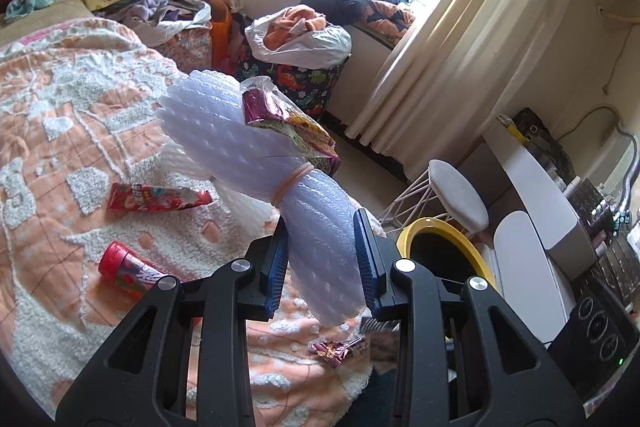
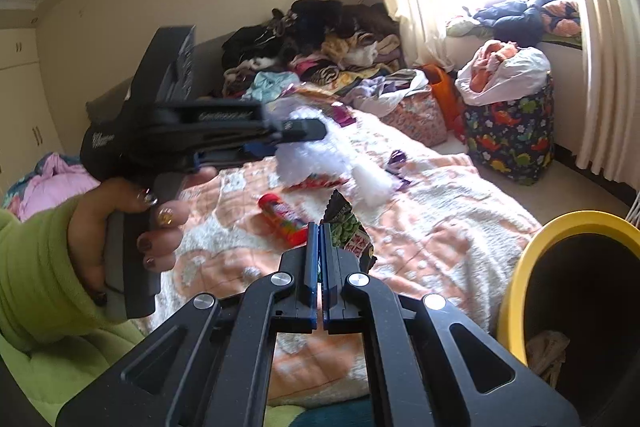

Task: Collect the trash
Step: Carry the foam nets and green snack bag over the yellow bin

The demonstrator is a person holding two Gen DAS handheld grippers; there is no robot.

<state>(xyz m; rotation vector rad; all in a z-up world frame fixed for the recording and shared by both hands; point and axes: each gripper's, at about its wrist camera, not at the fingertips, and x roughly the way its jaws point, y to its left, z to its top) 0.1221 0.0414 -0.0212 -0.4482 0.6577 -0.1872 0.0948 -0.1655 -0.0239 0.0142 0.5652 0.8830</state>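
Note:
My left gripper [image 1: 322, 259] is shut on a bundle of white foam netting [image 1: 256, 151] tied with a rubber band, with a purple snack wrapper [image 1: 288, 123] stuck in it, held above the bed. The bundle also shows blurred in the right wrist view [image 2: 316, 147]. My right gripper [image 2: 320, 247] is shut on a green and black snack packet [image 2: 350, 227]. On the orange and white bedspread [image 1: 60, 147] lie a red wrapper [image 1: 158, 197], a red tube [image 1: 128, 269] and a small purple wrapper [image 1: 338, 349]. The yellow-rimmed bin [image 2: 568, 291] stands at the bed's right.
Piles of clothes [image 2: 320, 43] cover the head of the bed. A dinosaur-print hamper [image 2: 508, 131] with a white bag stands by the curtain [image 1: 452, 67]. A stool [image 1: 456, 191] and a white desk [image 1: 532, 195] stand beyond the bin.

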